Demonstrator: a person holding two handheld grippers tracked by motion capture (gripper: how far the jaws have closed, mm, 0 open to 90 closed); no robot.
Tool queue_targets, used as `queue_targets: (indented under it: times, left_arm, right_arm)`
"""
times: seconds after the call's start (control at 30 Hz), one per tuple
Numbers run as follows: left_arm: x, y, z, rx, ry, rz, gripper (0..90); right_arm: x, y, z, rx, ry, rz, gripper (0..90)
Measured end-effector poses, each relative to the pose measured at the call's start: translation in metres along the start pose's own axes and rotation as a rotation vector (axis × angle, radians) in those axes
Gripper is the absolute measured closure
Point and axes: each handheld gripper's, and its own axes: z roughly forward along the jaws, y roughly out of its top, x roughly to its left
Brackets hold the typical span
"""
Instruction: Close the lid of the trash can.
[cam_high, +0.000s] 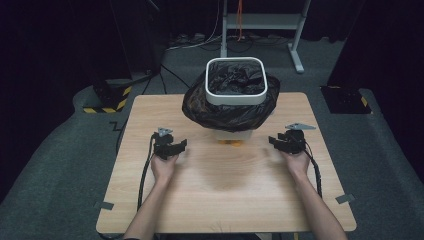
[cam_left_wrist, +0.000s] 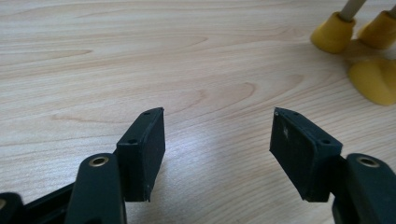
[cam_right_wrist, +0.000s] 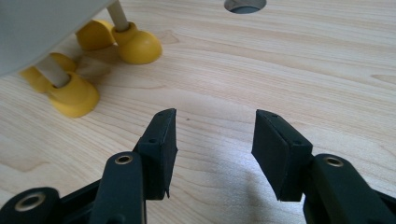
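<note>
- Left gripper (cam_left_wrist: 217, 140) has its jaws spread well apart with nothing between them, just bare wood grain under the pads; it sits on the left half of the table (cam_high: 165, 210), and from above you see it at (cam_high: 170, 147)
- Right gripper (cam_right_wrist: 215, 144) same deal, jaws gaping and holding nothing, hovering low over the right side, seen from above at (cam_high: 287, 142)
- The thing between them is a white square bin (cam_high: 236, 97) at the far middle of the table, lined with a black trash bag (cam_high: 225, 112) that's folded out over the rim and bulges down around the sides; inside it's just crumpled black liner, can't tell if anything's in there
- The gripper views catch what the high view mostly hides: the bin stands on thin legs with yellow feet (cam_right_wrist: 74, 98), near the right gripper's left jaw and off to the upper right in the left gripper view (cam_left_wrist: 334, 35)
- Right gripper view also shows a round hole (cam_right_wrist: 245, 4) in the tabletop
- Loads of open wood in front of the bin and between the hands; both grippers well inside the side edges
</note>
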Motion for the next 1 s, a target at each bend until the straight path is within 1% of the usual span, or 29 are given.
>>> queue_targets:
  times: [0.03,0.1,0.17,0.3,0.4,0.67,0.7,0.77,0.87,0.9,0.97,1.0]
  left_arm:
    - [0.0,0.0,0.001,-0.001,0.0,-0.006,35.6]
    - [0.0,0.0,0.003,0.003,0.011,0.004,35.6]
    - [-0.001,0.0,0.004,0.006,0.012,0.003,35.6]
    - [-0.001,-0.001,0.006,0.01,0.024,0.012,35.6]
    - [0.0,-0.001,0.007,0.016,0.032,0.015,35.5]
    - [0.001,-0.002,0.009,0.025,0.041,0.013,35.4]
    - [0.001,-0.002,0.01,0.029,0.041,0.021,35.4]
    - [0.001,-0.001,0.011,0.041,0.042,0.022,35.4]
    - [0.001,-0.001,0.011,0.041,0.049,0.022,35.4]
    - [0.0,-0.001,0.011,0.042,0.052,0.024,35.3]
    - [-0.002,-0.001,0.012,0.047,0.064,0.04,35.0]
    - [-0.003,-0.001,0.012,0.05,0.071,0.051,34.6]
  right_arm:
    - [0.0,0.0,0.001,0.002,-0.005,0.002,49.8]
    - [0.0,-0.001,0.003,0.005,-0.016,-0.002,49.8]
    - [0.0,-0.002,0.004,0.011,-0.029,-0.006,49.7]
    - [0.004,-0.003,0.007,0.024,-0.051,-0.042,49.6]
    - [0.004,-0.003,0.009,0.03,-0.056,-0.049,49.5]
    - [0.002,-0.006,0.014,0.044,-0.062,-0.038,49.0]
    - [0.002,-0.007,0.014,0.044,-0.061,-0.037,48.9]
    - [0.001,-0.007,0.015,0.049,-0.064,-0.036,48.8]
    - [0.0,-0.009,0.017,0.06,-0.066,-0.028,48.3]
    - [-0.001,-0.009,0.018,0.068,-0.063,-0.023,48.0]
    - [-0.001,-0.01,0.018,0.058,-0.061,-0.018,47.7]
    - [-0.001,-0.01,0.018,0.056,-0.062,-0.023,47.2]
